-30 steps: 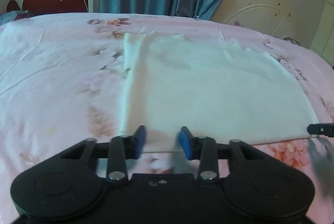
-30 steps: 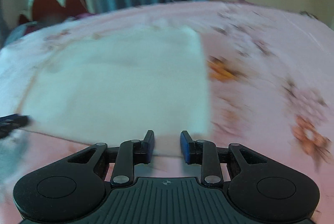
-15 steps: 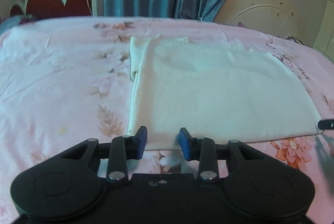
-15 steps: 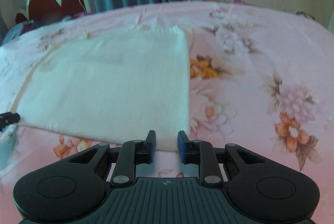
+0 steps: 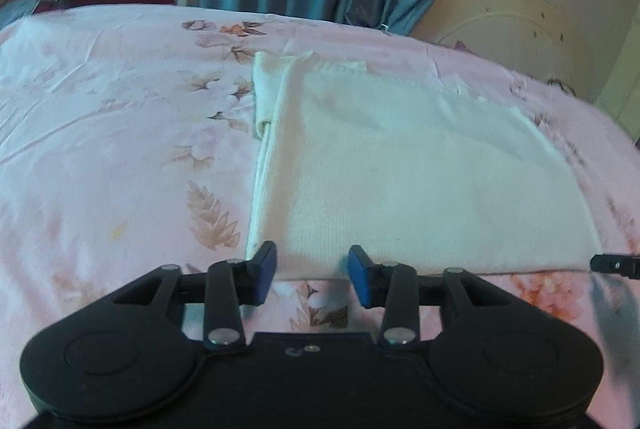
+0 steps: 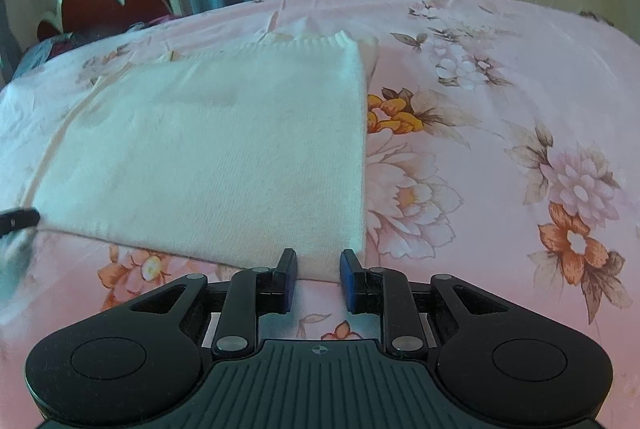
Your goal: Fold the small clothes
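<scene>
A folded white garment [image 5: 420, 181] is spread flat on the bed [image 5: 100, 133]. Its near edge is straddled, ungripped, by the opening left gripper [image 5: 312, 271] and the parted right gripper [image 6: 318, 275].

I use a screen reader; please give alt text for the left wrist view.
A folded cream knit garment lies flat on a pink floral bedsheet. The left claw is opening at its near edge, gripping nothing.

Matt ribbed-knit garment [image 5: 420, 181] (cream), smooth printed cotton bedsheet [image 5: 100, 133]
</scene>
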{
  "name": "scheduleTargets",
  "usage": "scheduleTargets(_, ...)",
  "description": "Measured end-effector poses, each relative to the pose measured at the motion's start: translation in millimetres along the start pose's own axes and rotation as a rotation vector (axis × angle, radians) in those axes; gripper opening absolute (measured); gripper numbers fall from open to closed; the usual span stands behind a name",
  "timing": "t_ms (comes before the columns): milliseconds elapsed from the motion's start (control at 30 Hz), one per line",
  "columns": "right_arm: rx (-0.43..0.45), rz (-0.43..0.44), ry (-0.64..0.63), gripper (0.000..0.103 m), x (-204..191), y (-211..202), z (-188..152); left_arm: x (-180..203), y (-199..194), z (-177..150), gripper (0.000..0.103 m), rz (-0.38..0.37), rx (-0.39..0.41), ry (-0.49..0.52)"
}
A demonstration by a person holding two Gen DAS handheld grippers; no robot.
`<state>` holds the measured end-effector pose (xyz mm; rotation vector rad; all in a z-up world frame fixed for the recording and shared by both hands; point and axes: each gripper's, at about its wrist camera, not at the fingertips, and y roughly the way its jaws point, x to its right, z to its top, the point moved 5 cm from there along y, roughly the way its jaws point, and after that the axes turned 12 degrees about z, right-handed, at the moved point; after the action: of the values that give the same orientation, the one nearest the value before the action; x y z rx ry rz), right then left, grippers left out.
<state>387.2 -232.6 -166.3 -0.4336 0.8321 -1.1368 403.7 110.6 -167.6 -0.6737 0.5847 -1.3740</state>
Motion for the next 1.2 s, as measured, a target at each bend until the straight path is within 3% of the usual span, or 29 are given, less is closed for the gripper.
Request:
scheduleTargets(100,0.079,0.048,0.027,0.021,-4,-20,5,-7,-19,-5,0.046,-0.015,0.021,-0.060)
scheduleTargets(133,0.089,0.049,0.026,0.017,-6,-23,6,-11,-20,-10,0.043,-0.037,-0.002,-0.109)
scheduleTargets(167,0.096,0.059,0.026,0.004,-10,-24,7,-13,-19,-15,0.042,-0.053,-0.018,-0.149)
scheduleTargets(200,0.106,0.072,0.030,0.001,-13,-25,8,-14,-18,-19,0.040,-0.068,-0.034,-0.179)
scheduleTargets(267,0.118,0.099,0.024,0.000,-22,-24,12,-15,-11,-27,0.030,-0.136,-0.074,-0.261)
scheduleTargets(433,0.100,0.150,-0.002,0.000,-45,-8,23,-25,6,-35,0.030,-0.227,-0.090,-0.541)
scheduleTargets(600,0.081,0.182,-0.019,0.000,-63,21,42,-31,30,-29,0.030,-0.285,-0.077,-0.731)
scheduleTargets(700,0.076,0.190,-0.031,0.000,-72,45,58,-29,41,-21,0.027,-0.287,-0.050,-0.754)
scheduleTargets(833,0.058,0.205,-0.018,0.000,-81,78,77,-27,57,-15,0.011,-0.302,-0.048,-0.759)
scheduleTargets(933,0.049,0.216,-0.029,0.000,-92,96,89,-27,63,-13,0.007,-0.320,-0.033,-0.748)
scheduleTargets(1000,0.049,0.214,-0.045,0.000,-99,106,96,-25,58,-11,0.007,-0.315,-0.020,-0.732)
scheduleTargets(1067,0.061,0.209,-0.060,0.000,-103,112,101,-27,47,-11,0.007,-0.370,0.008,-0.755)
scheduleTargets(1133,0.052,0.207,-0.069,0.000,-103,126,100,-29,41,-10,0.008,-0.356,0.027,-0.717)
scheduleTargets(1200,-0.012,0.166,-0.055,0.000,-94,150,90,-34,46,-13,0.021,-0.339,0.010,-0.729)
